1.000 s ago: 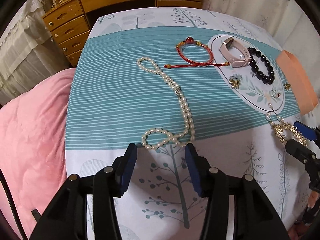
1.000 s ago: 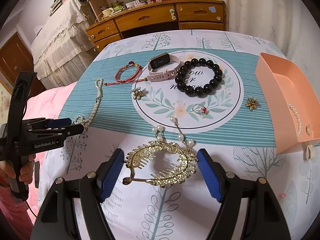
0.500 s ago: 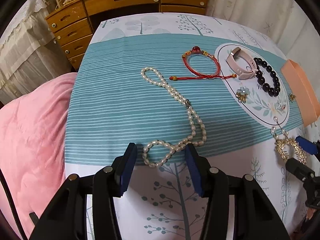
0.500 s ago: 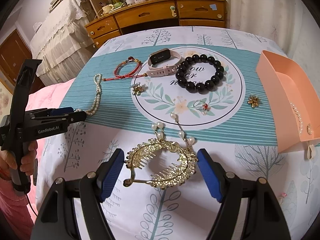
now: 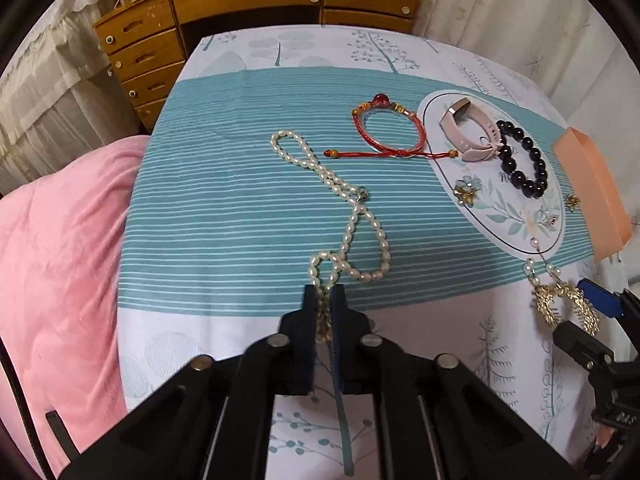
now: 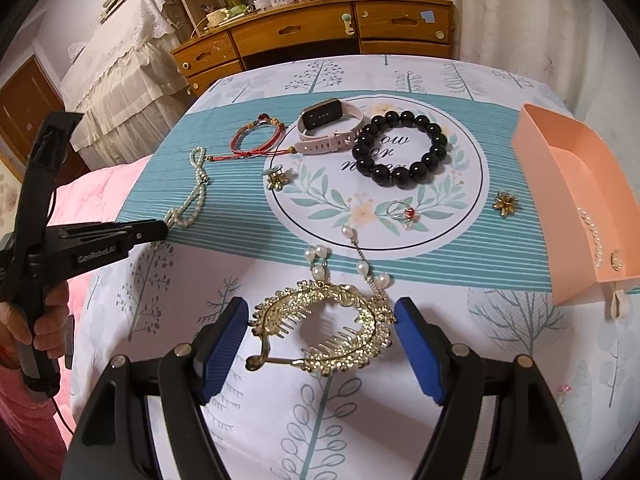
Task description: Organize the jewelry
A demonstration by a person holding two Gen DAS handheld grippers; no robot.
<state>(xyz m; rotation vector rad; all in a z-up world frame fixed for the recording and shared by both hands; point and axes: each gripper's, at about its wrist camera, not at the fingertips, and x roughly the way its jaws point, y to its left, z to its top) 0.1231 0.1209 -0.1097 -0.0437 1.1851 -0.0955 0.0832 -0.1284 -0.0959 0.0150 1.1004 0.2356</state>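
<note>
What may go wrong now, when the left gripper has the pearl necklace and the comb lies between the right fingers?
1. The left gripper has just closed on only one end loop of the pearl necklace; the rest trails over the cloth, so lifting may swing it or let it slip.
2. The trailing strand may catch the red bracelet lying close by.
3. The right gripper stands open around the gold comb; closing may bend its teeth or pearl danglers.

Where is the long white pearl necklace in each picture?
Left wrist view: the pearl necklace runs down the middle of the teal stripes, its near loop pinched in the shut left gripper.
Right wrist view: the pearl necklace lies far left, ending at the left gripper.
Shared landmark: the red cord bracelet.
</note>
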